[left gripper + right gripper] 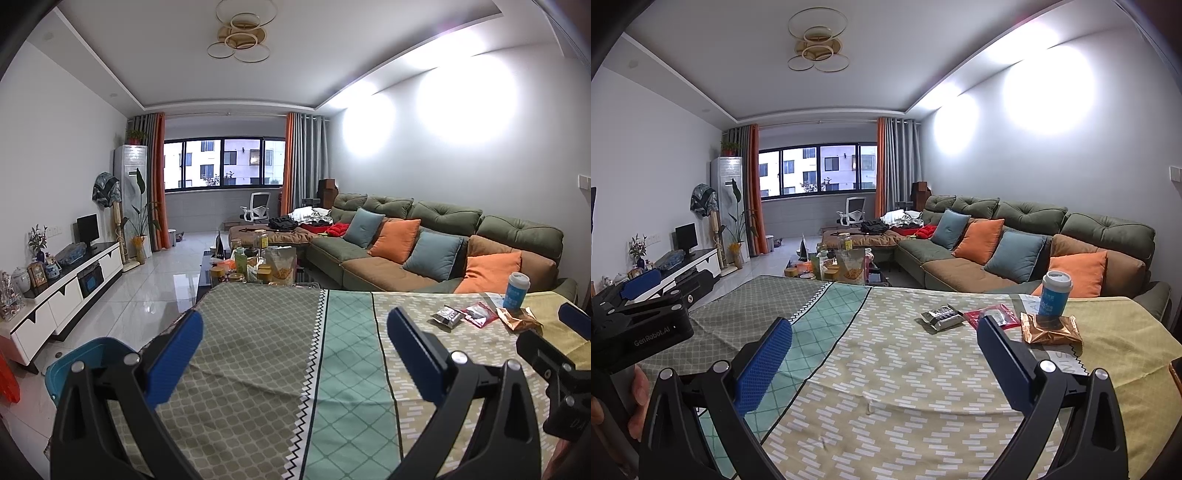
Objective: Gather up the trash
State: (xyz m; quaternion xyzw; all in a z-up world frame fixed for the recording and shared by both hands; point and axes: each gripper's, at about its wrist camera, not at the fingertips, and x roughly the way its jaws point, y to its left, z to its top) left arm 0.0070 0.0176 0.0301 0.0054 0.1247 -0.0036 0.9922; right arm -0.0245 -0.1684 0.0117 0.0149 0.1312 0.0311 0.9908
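Trash lies at the far right of the patterned tablecloth: a silver-black wrapper, a red wrapper, a crumpled gold wrapper and a blue paper cup standing on the gold wrapper. They also show in the left wrist view: silver wrapper, red wrapper, gold wrapper, cup. My left gripper is open and empty above the cloth's left half. My right gripper is open and empty, short of the wrappers.
A blue bin stands on the floor left of the table. A coffee table crowded with jars and bags lies beyond the table, a green sofa to the right, a white TV cabinet to the left.
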